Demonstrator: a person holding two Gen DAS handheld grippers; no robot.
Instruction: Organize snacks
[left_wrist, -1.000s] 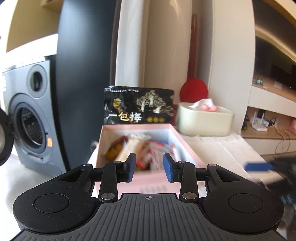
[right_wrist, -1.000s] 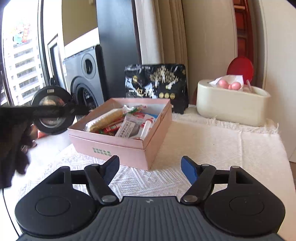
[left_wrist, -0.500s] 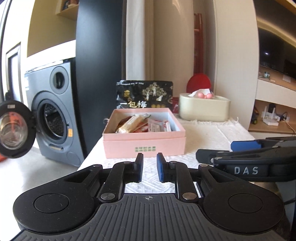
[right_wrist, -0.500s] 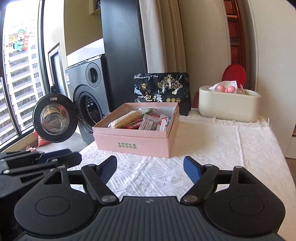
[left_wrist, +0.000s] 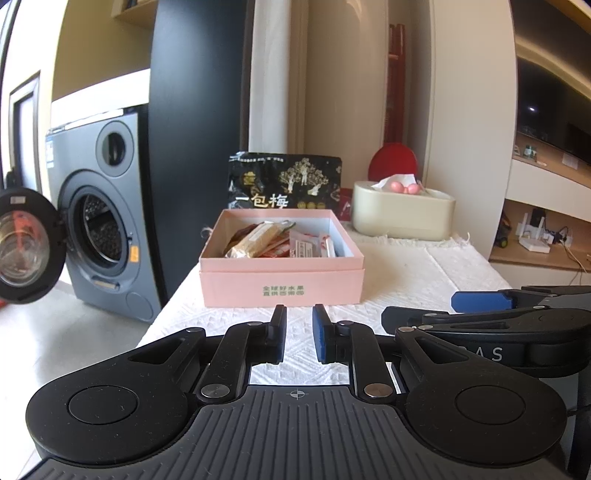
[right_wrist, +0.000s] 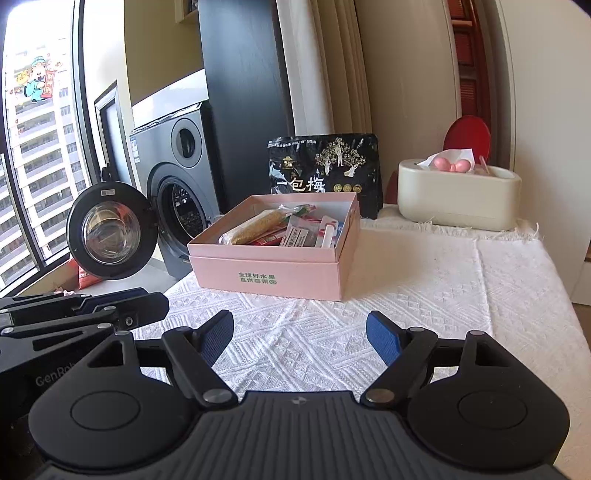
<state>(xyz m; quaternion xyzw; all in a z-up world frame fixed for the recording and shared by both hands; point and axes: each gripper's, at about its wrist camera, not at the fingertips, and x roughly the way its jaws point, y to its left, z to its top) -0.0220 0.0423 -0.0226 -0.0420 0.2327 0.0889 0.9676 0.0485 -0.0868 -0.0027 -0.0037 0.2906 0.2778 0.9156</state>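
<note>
A pink box (left_wrist: 281, 286) (right_wrist: 273, 275) stands on the white tablecloth and holds several wrapped snacks, among them a long golden bar (left_wrist: 255, 240) (right_wrist: 255, 227). A black snack bag (left_wrist: 284, 181) (right_wrist: 325, 168) stands upright behind it. My left gripper (left_wrist: 299, 334) is nearly shut and empty, above the cloth in front of the box. My right gripper (right_wrist: 300, 338) is open and empty, to the right of the left one and short of the box.
A cream tissue box (left_wrist: 402, 212) (right_wrist: 458, 197) with pink balls on top sits at the back right, a red round object behind it. A washing machine (left_wrist: 107, 221) (right_wrist: 173, 184) with its door open stands left of the table. The cloth's right edge (right_wrist: 569, 314) drops off.
Both grippers have pulled back from the box toward the table's near edge. The left gripper's fingers have closed to a narrow gap. The right gripper stays open.
</note>
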